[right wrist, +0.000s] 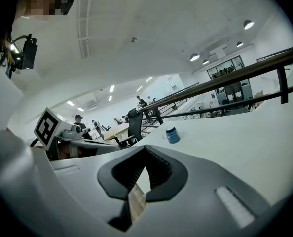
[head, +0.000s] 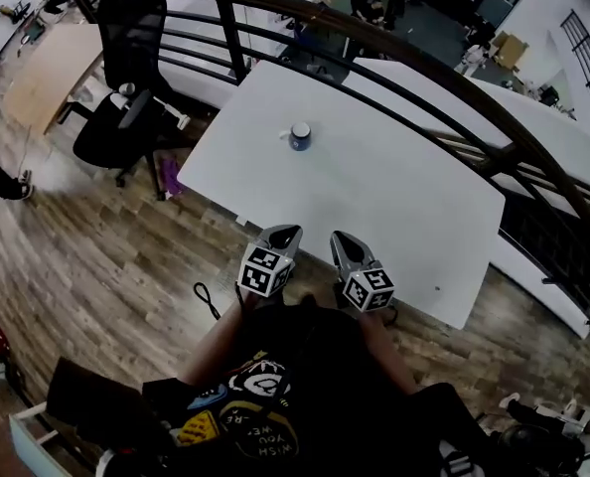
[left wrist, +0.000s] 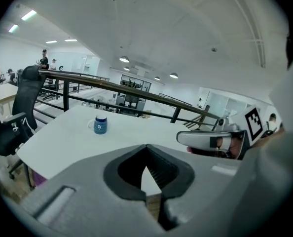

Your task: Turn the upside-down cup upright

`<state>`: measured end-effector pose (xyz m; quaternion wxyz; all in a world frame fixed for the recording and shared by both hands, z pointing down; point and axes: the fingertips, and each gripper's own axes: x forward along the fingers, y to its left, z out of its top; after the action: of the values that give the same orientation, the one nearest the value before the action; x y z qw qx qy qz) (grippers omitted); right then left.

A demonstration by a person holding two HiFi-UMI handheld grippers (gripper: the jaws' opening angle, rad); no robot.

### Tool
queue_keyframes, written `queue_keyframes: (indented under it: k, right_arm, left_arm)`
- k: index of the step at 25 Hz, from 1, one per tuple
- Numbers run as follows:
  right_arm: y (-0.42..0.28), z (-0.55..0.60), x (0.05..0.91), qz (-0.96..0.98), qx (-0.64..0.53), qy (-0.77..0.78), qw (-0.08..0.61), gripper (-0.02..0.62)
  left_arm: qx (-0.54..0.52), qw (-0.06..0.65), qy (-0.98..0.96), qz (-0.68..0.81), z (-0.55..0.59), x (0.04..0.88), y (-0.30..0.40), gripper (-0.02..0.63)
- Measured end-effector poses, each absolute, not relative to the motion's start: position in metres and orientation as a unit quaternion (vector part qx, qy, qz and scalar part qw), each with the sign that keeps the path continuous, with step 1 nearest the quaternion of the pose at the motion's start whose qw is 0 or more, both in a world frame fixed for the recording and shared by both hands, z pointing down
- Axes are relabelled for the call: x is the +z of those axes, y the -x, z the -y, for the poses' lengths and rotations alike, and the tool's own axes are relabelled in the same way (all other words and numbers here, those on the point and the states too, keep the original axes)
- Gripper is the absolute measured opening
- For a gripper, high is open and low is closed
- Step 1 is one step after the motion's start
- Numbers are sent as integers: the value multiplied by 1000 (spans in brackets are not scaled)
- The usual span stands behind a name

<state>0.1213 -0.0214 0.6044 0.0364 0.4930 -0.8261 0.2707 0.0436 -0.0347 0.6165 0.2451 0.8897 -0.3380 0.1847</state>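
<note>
Your grey two-jaw left tool [head: 283, 237] and its twin, the right tool [head: 343, 242], are both closed on nothing, side by side over the near edge of the white rectangular table [head: 394, 187]. Farther in, toward the table's far side, the small blue ceramic cup [head: 300, 135] with a white top band stands alone, well apart from both tools. From above its top shows a pale ring round a darker middle, so it looks mouth-up and the turning done, though it's too small to be sure.

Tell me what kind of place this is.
Probably an open-plan office or lab, on a raised level: a white table with a cup on it, a black office chair beside it, and a railing overlooking a lower floor.
</note>
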Motion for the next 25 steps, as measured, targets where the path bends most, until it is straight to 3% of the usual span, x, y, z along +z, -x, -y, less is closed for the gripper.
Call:
queue_keyframes:
  k: [10, 25]
  right_arm:
    - [-119, -87, 597, 834, 269, -480, 29, -2]
    - [-57, -121, 551, 835, 221, -502, 43, -2]
  left_arm:
    - [211, 201, -885, 363, -84, 607, -42, 3]
    - [152, 211, -878, 402, -103, 562, 41, 2]
